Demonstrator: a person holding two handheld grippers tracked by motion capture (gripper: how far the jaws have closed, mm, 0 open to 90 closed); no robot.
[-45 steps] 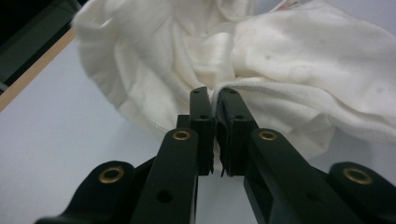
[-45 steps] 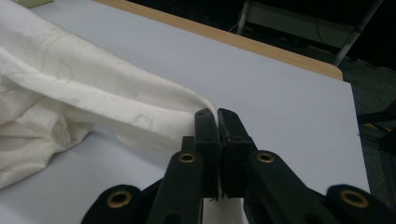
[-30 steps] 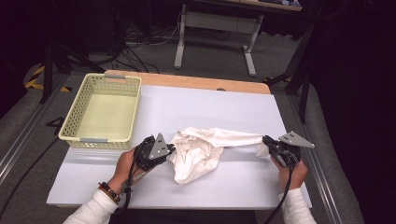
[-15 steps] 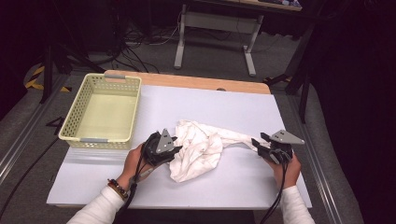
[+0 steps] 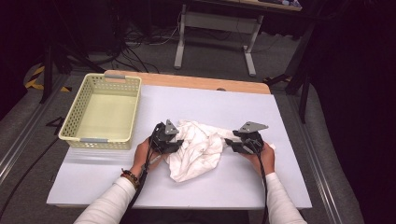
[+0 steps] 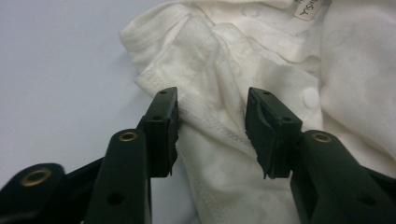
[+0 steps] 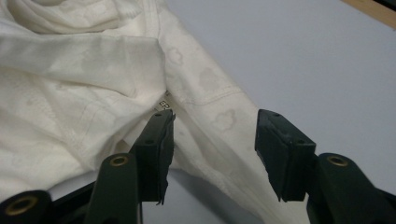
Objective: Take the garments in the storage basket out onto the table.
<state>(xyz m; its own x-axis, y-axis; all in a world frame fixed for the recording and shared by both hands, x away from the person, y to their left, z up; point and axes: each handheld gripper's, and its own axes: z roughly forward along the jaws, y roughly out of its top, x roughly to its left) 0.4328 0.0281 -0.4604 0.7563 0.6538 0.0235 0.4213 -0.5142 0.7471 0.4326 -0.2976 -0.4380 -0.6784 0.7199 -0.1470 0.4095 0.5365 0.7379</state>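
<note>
A crumpled white garment [image 5: 198, 149] with snap buttons lies in a heap on the table's middle front. My left gripper [image 5: 179, 144] is at its left edge. In the left gripper view its jaws [image 6: 212, 126] stand apart over a stitched hem of the garment [image 6: 261, 60], and the pads do not press it. My right gripper [image 5: 229, 143] is at the garment's right edge. Its jaws [image 7: 215, 149] straddle a sleeve of the garment [image 7: 84, 70] without gripping. Both pairs of jaws have just been opening.
A pale yellow mesh basket [image 5: 100, 140] stands on the table's left, with nothing in it. The light grey table top [image 5: 224, 100] ends in a wooden strip [image 5: 196, 83] at the back. Beyond it are a desk frame and cables on the floor.
The garment was stretched between the two shut grippers. Both have let go, their jaws have spread, and they have moved inward. The cloth has slumped into a heap.
</note>
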